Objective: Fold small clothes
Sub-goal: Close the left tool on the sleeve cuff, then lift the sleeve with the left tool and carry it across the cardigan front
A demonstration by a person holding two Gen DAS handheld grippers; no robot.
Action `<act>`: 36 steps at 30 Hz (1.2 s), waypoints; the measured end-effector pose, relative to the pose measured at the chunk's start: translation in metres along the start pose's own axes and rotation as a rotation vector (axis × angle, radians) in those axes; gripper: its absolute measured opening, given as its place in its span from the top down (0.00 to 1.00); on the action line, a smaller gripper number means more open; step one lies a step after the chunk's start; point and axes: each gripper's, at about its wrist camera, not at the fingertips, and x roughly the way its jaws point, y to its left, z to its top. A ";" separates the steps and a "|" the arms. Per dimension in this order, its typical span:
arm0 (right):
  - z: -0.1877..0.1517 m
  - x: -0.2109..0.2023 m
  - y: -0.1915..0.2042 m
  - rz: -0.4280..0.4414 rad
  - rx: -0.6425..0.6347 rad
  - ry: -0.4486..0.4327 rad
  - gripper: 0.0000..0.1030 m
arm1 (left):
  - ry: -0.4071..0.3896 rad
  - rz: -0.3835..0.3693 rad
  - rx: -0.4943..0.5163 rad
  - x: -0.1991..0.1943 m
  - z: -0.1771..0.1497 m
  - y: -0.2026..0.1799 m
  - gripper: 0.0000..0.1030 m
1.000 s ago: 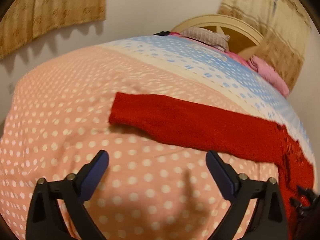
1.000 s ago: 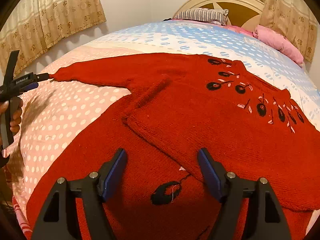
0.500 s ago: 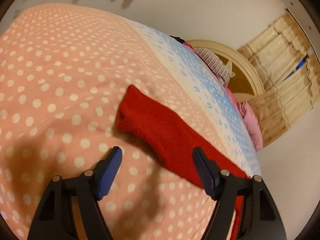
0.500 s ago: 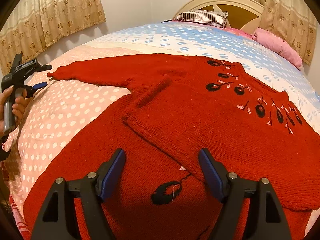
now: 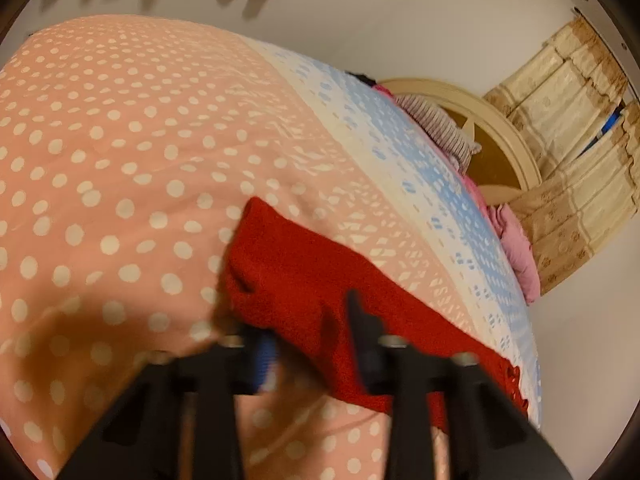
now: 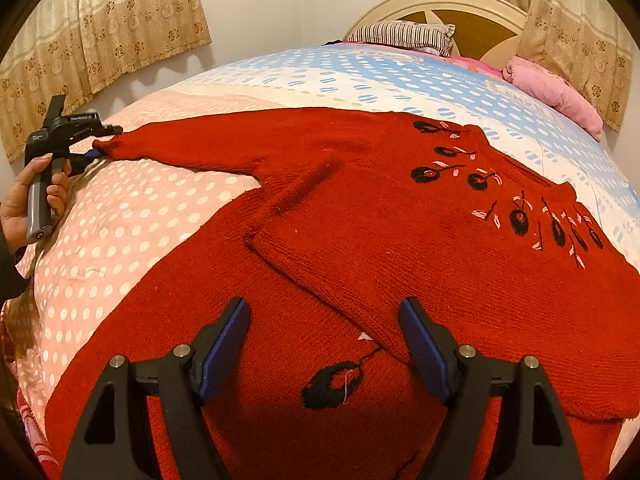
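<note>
A red knitted sweater [image 6: 400, 220] with black and pink embroidery lies spread on the bed, one side folded over the body. Its long sleeve [image 6: 192, 148] stretches to the left. In the left wrist view the sleeve's cuff end [image 5: 288, 264] lies between my left gripper's [image 5: 312, 332] fingers, which straddle the cuff with a gap between them; the picture is blurred. The left gripper also shows in the right wrist view [image 6: 100, 140] at the cuff. My right gripper [image 6: 324, 344] is open and empty, hovering over the sweater's lower body.
The bed has a pink polka-dot and blue patterned cover [image 6: 140, 220]. A striped pillow [image 6: 404, 34] and a pink pillow [image 6: 556, 94] lie by the cream headboard [image 6: 448, 4]. Curtains [image 6: 100, 32] hang on the walls behind.
My left gripper has moved in onto the sleeve cuff and its fingers have narrowed around it. The right gripper has barely moved.
</note>
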 end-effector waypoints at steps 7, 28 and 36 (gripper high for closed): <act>0.000 0.000 0.000 0.001 0.003 -0.001 0.24 | -0.018 0.007 0.082 -0.010 0.001 -0.012 0.94; -0.002 -0.036 -0.010 -0.009 0.018 0.007 0.23 | -0.032 -0.194 0.274 -0.054 -0.002 -0.127 0.95; -0.029 -0.099 -0.034 0.000 0.095 -0.065 0.23 | 0.002 -0.263 0.283 -0.054 -0.011 -0.176 0.95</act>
